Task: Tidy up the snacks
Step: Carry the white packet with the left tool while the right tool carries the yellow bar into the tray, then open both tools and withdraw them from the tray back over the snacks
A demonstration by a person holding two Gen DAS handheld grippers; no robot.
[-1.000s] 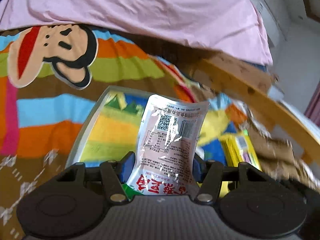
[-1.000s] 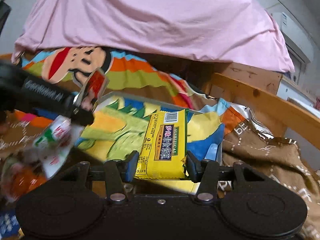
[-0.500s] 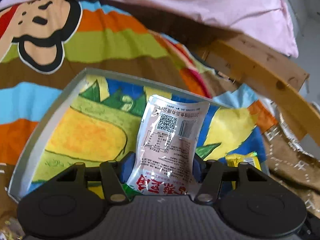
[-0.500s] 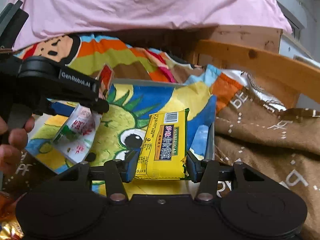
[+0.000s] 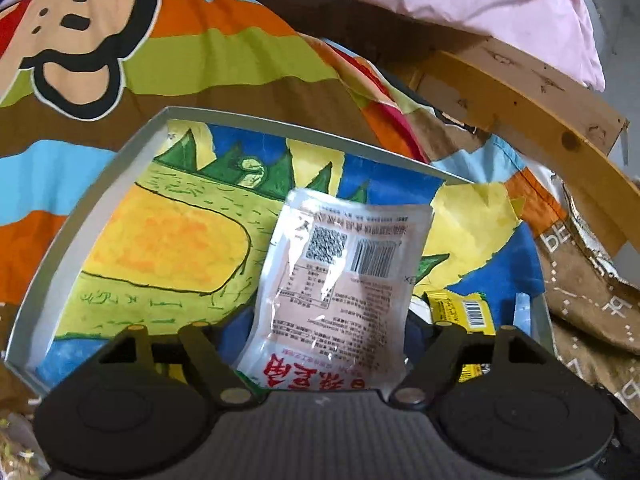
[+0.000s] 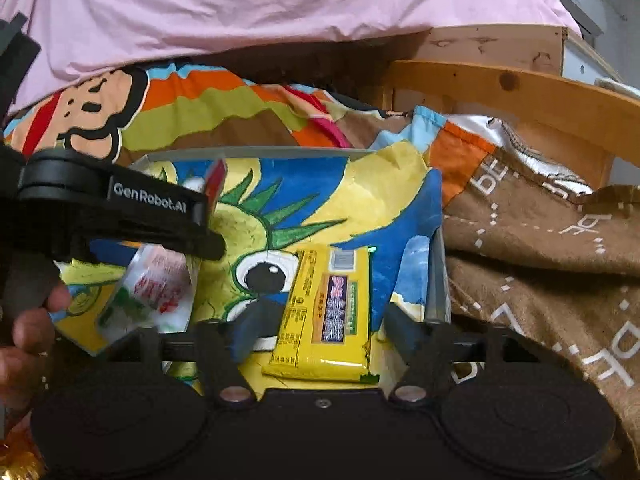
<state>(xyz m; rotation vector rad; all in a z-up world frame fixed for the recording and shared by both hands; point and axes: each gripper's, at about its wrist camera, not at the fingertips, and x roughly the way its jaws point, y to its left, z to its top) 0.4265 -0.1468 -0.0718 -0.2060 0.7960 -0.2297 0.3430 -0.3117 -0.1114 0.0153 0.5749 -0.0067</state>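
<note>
- right gripper (image 6: 318,326) low over the tray (image 6: 438,280), jaws opening; both fingers stand clear of the yellow snack bar (image 6: 326,314) between them, no pad contact seen.
- yellow snack bar lies flat on the tray floor, long axis running away from the camera, barcode end far, tilted slightly left at the near end.
- left gripper (image 5: 332,330) also over the tray, jaws opening; clear pouch (image 5: 340,288) sits between the fingers, gaps on both sides, so not pinched; whether it rests fully on the tray floor is hard to tell.
- pouch long axis points away from the camera, red lettering at the near end, QR code and barcode at the far end.
- in the right wrist view a hand (image 6: 28,328) grips the left gripper's handle at the left edge.
- tray has a cartoon-printed floor and a grey rim, sits on a striped monkey-print blanket (image 5: 192,52).
- beyond: wooden rail (image 6: 520,92), pink sheet (image 6: 280,4).
</note>
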